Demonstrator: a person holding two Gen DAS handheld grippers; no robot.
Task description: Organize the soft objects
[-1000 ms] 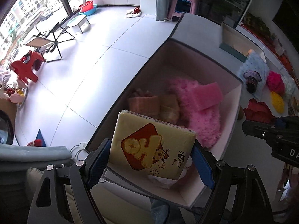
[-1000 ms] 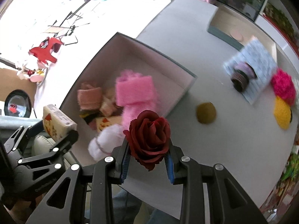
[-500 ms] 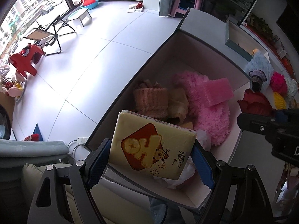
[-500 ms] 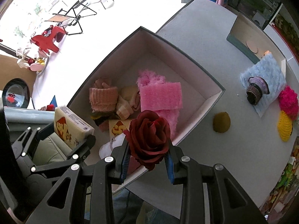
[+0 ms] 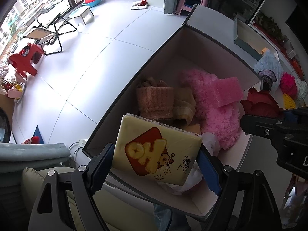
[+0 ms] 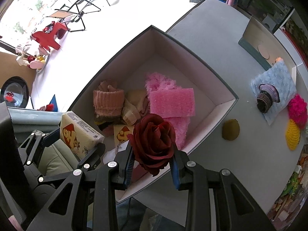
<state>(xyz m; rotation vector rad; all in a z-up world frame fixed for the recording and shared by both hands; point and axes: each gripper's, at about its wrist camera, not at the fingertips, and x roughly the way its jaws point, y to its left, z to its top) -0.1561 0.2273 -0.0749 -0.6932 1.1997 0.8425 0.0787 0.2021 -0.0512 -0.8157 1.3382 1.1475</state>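
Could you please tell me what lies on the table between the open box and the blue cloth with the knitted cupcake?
In the right wrist view, a small olive-yellow round pad lies on the grey table between the box and the blue cloth; otherwise that stretch is bare.

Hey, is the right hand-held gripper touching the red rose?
Touching. In the right wrist view the right hand-held gripper has both blue pads pressed against the sides of the rose, holding it above the box.

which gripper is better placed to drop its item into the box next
Probably right. The right gripper holds the dark red fabric rose above the white open box. The left gripper holds the yellow tissue pack at the box's near corner, partly outside.
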